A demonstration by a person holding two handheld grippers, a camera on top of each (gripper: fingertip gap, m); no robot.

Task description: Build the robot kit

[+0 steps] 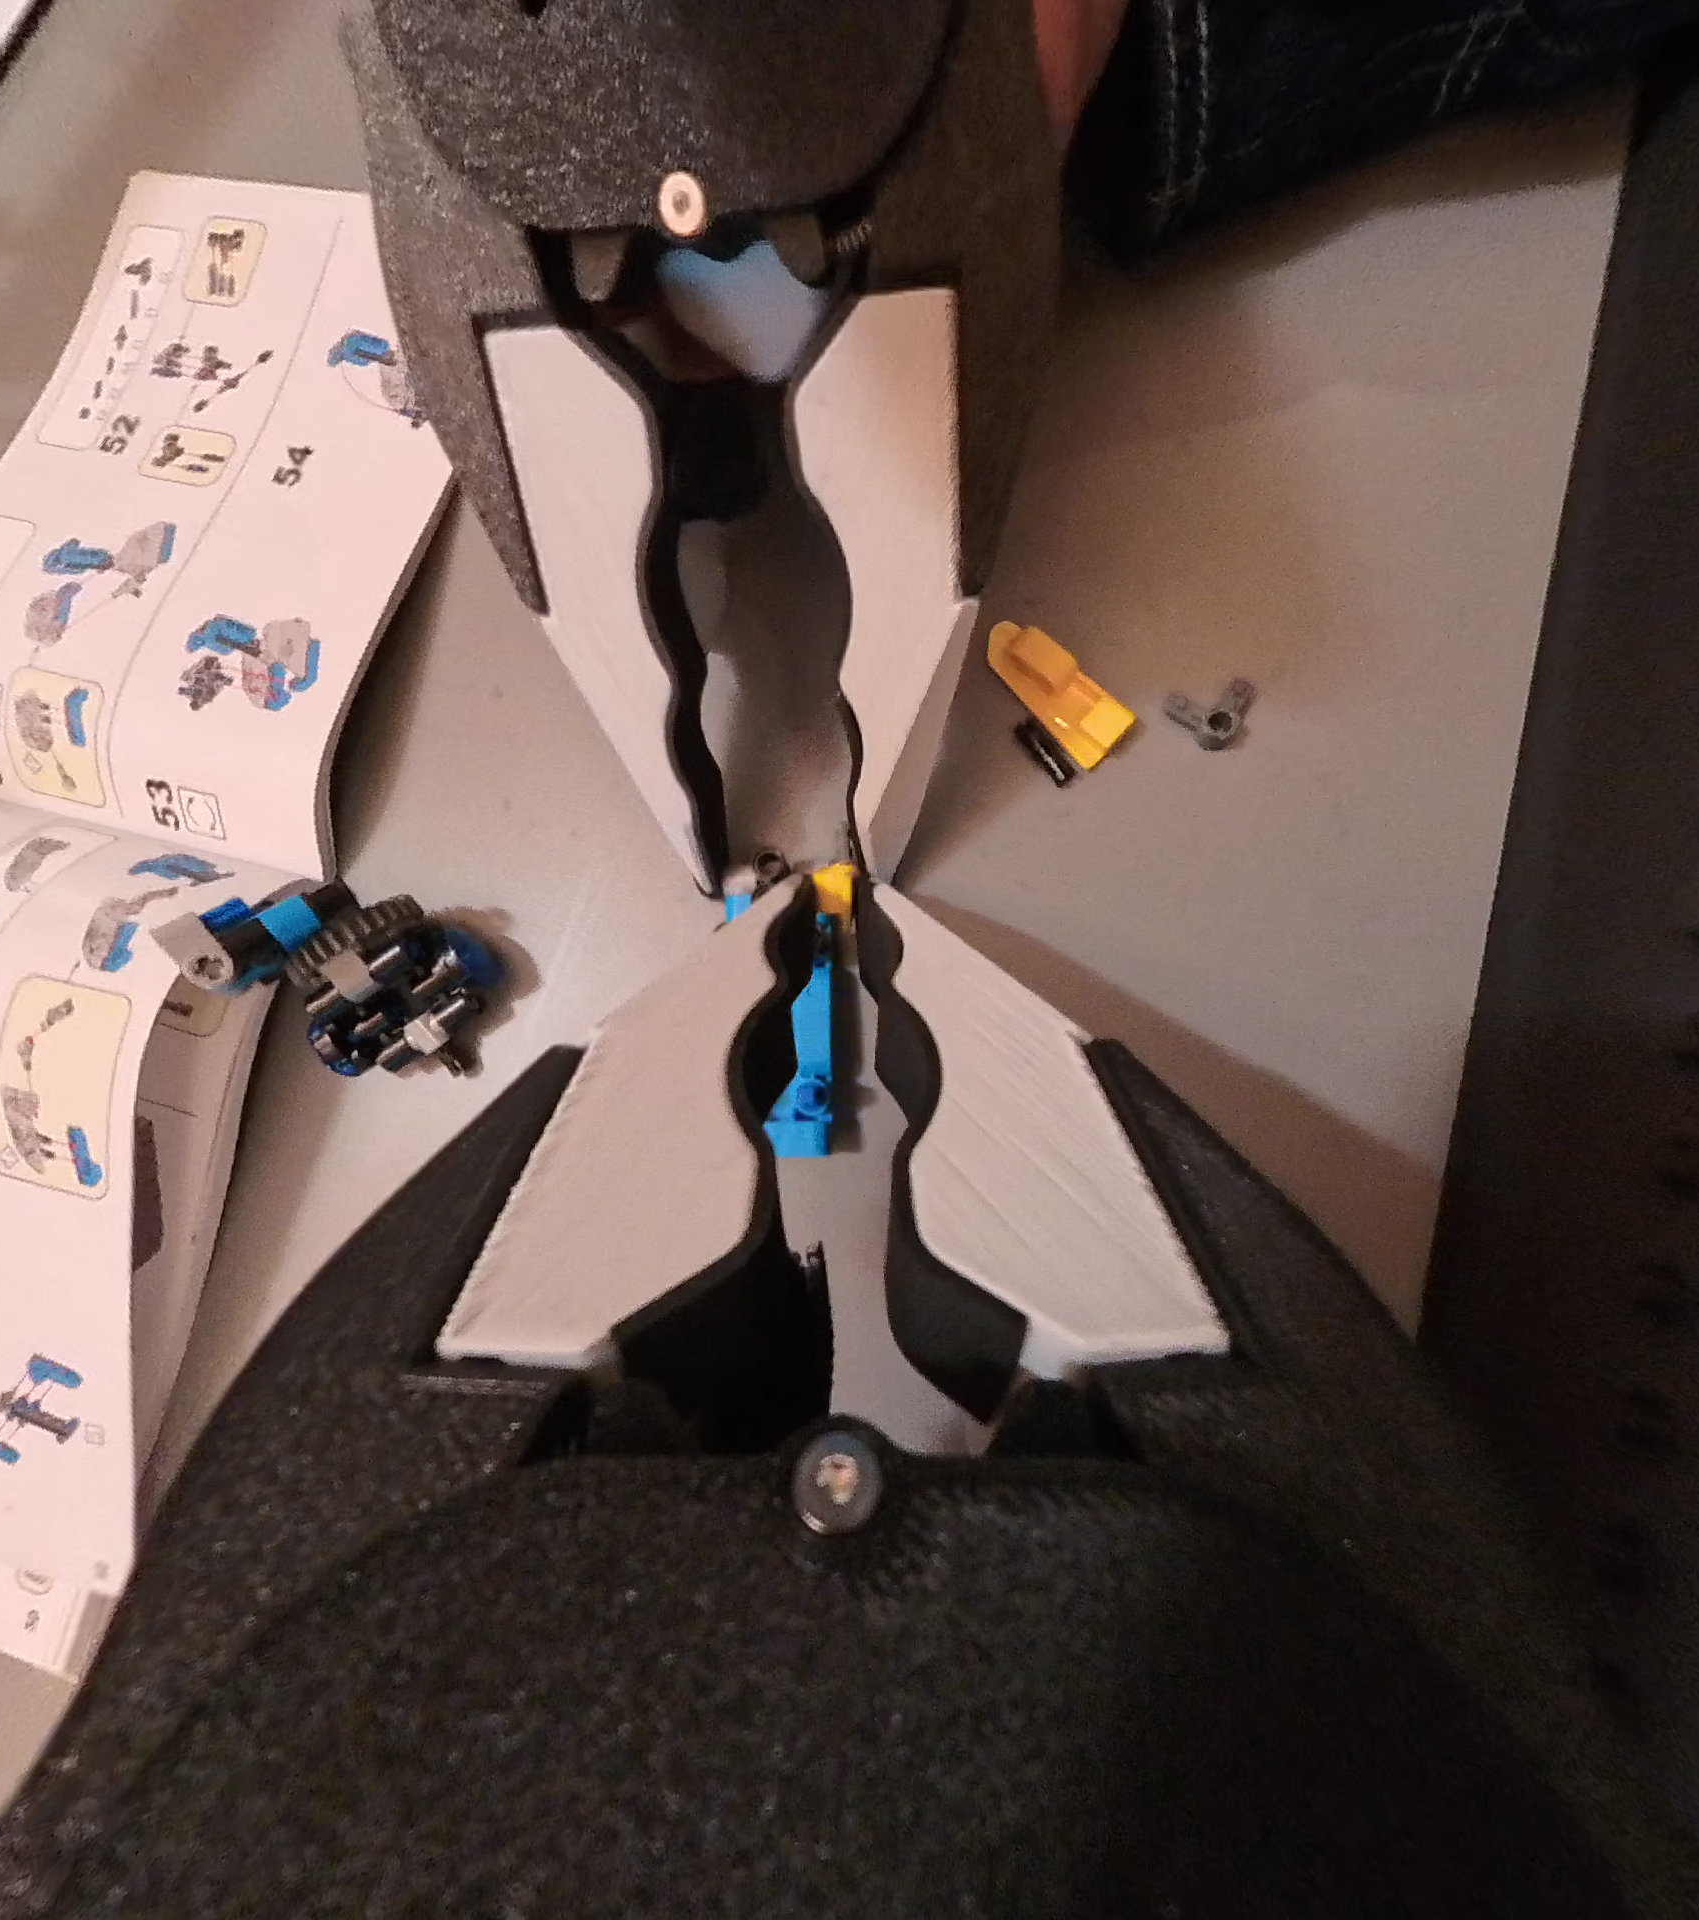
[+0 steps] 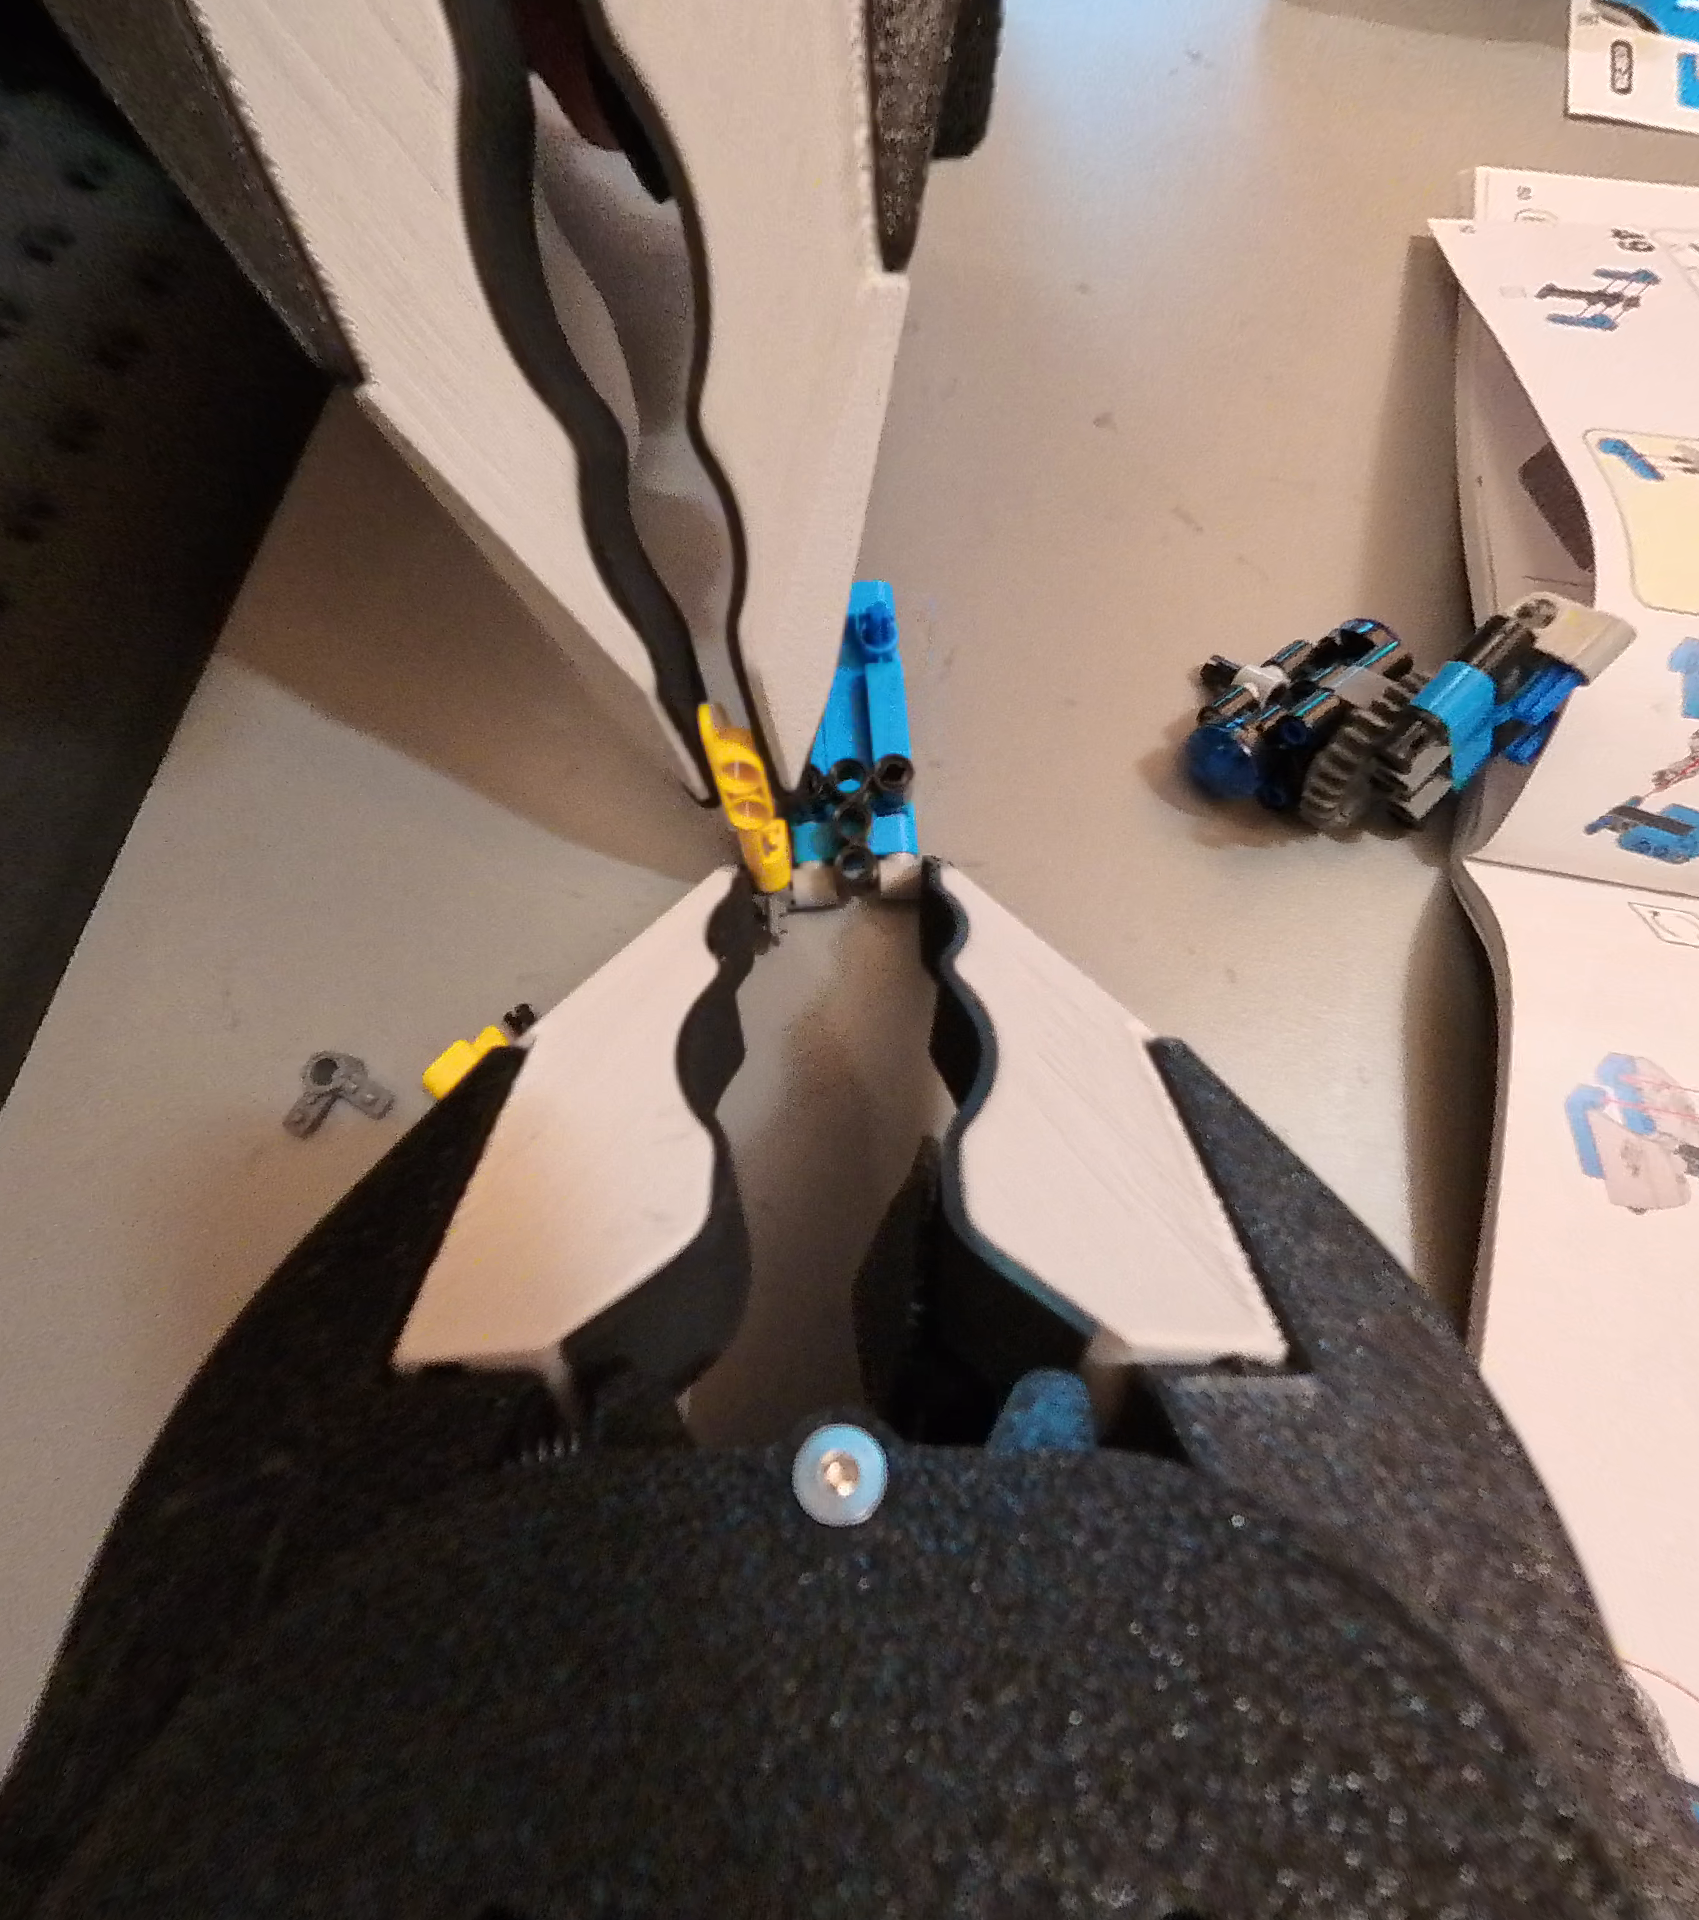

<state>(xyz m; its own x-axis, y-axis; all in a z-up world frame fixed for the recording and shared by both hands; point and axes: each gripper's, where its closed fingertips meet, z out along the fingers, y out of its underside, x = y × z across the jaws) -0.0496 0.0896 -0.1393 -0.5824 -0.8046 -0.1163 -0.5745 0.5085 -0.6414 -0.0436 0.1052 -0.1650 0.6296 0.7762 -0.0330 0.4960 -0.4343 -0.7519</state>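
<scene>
Blue brick piece (image 1: 809, 1023) pinched by left claw (image 1: 791, 902), tip-to-tip with right claw (image 2: 829, 883) gripping it.

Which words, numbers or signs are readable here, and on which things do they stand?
Open instruction booklet: large printed numbers beside the diagrams, legible, but I do not quote writing.
Its small print: too blurred to read.
Sheet in the far corner: print too blurred.
Yellow piece, blue assembly: no writing seen.

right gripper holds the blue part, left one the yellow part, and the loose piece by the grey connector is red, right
Not red: in the left wrist view the loose piece by the grey connector is yellow. The right gripper does hold the blue part, the left gripper the yellow part.
</scene>
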